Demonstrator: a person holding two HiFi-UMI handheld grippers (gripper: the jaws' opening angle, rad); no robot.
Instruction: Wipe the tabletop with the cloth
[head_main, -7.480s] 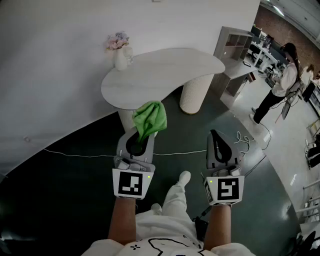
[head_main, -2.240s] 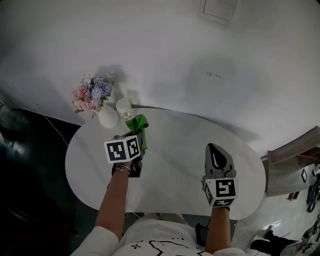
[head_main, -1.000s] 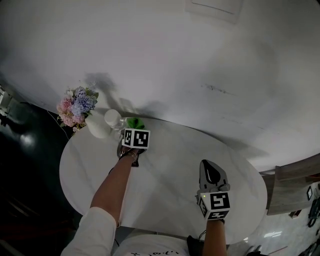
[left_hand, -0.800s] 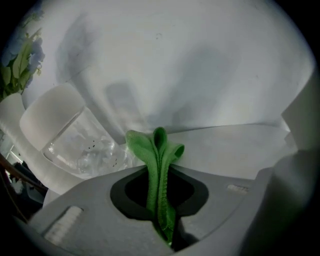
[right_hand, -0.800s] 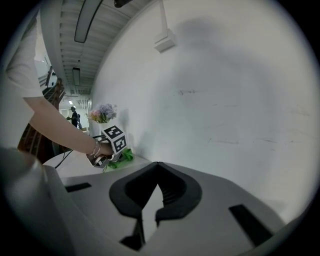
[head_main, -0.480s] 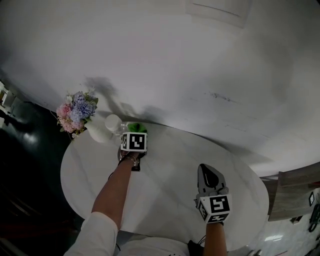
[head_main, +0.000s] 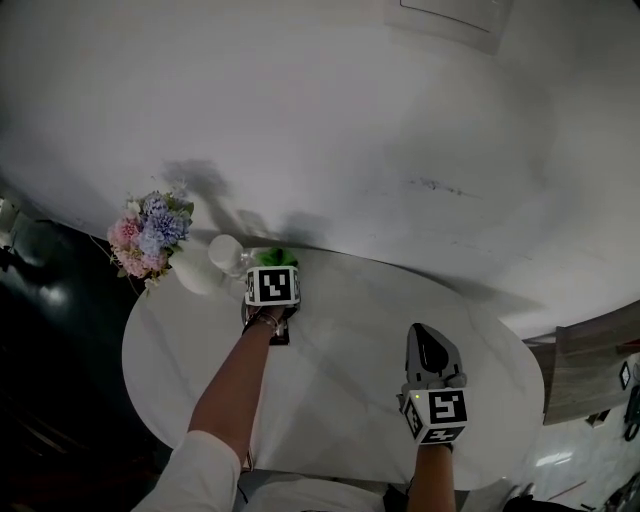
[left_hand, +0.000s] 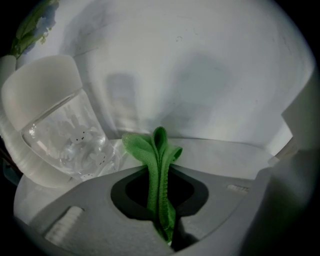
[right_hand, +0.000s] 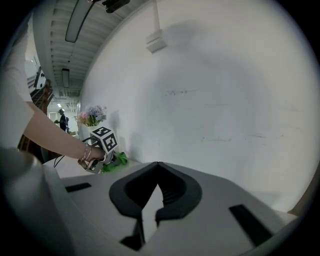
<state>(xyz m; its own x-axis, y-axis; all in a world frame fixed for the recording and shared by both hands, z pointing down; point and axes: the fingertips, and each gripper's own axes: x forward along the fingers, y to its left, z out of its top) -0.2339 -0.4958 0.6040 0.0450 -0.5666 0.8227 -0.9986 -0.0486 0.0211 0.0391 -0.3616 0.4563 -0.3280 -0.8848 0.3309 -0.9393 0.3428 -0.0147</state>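
Mostly hidden behind the left tool (head_main: 272, 268), the cloth (left_hand: 159, 170) sits clamped in it; right tool (head_main: 430, 332) closed, empty.

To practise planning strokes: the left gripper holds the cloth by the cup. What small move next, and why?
Probably sweep the left gripper rightward along the table, away from the cup: the cloth in its jaws is at the far edge, cup close on its left.

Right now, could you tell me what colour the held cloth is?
The cloth is bright green, clearest in the left gripper view.
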